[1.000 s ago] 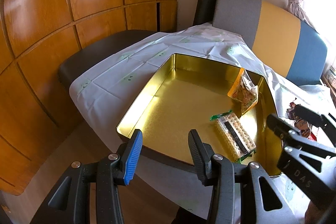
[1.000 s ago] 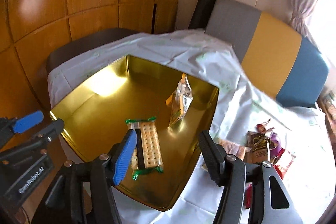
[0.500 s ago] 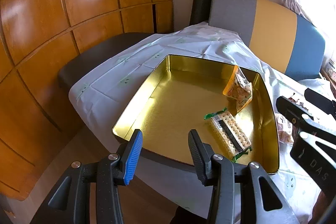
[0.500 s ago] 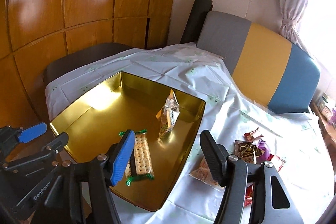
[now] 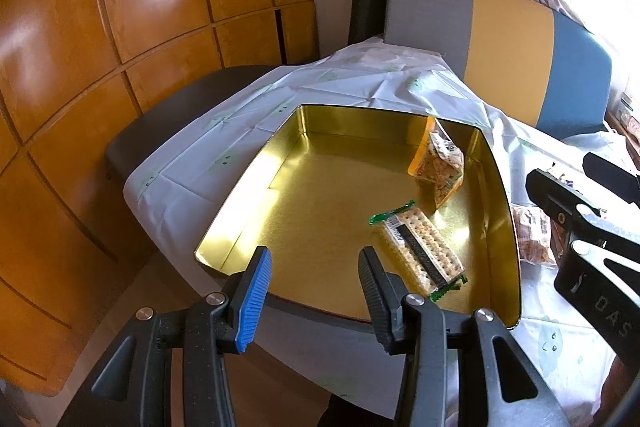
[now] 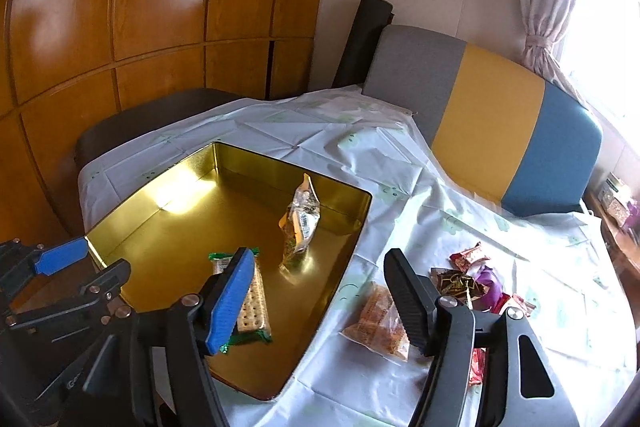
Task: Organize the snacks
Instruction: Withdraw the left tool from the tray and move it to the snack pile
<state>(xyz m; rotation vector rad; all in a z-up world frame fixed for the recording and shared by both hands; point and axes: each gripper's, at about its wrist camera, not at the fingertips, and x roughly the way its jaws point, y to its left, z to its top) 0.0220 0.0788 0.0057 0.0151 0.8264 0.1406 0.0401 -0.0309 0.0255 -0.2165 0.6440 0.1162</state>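
A gold tin tray [image 5: 224,239] [image 6: 352,247] lies on the white tablecloth. Inside it a cracker pack with green ends [image 5: 420,251] [image 6: 250,303] lies flat, and an orange snack bag [image 5: 438,163] [image 6: 300,223] leans by the tin's wall. Loose snacks lie on the cloth to the tin's right: an orange-brown bag [image 6: 376,323] and several dark, red and purple wrappers [image 6: 472,279]. My left gripper [image 5: 314,297] hangs open and empty over the tin's near edge. My right gripper [image 6: 316,303] holds nothing and its jaws are opening, above the tin's right rim.
The tablecloth [image 6: 440,219] covers a table. A bench back in grey, yellow and blue [image 6: 480,115] stands behind it, with a dark roll [image 6: 360,39] in the corner. Wood panels [image 5: 120,27] line the left wall. A dark seat [image 5: 172,123] sits at the far left.
Both grippers have drawn back and risen a little, so more of the table shows. The right gripper's jaws have spread wider. The snacks in the tin have not moved.
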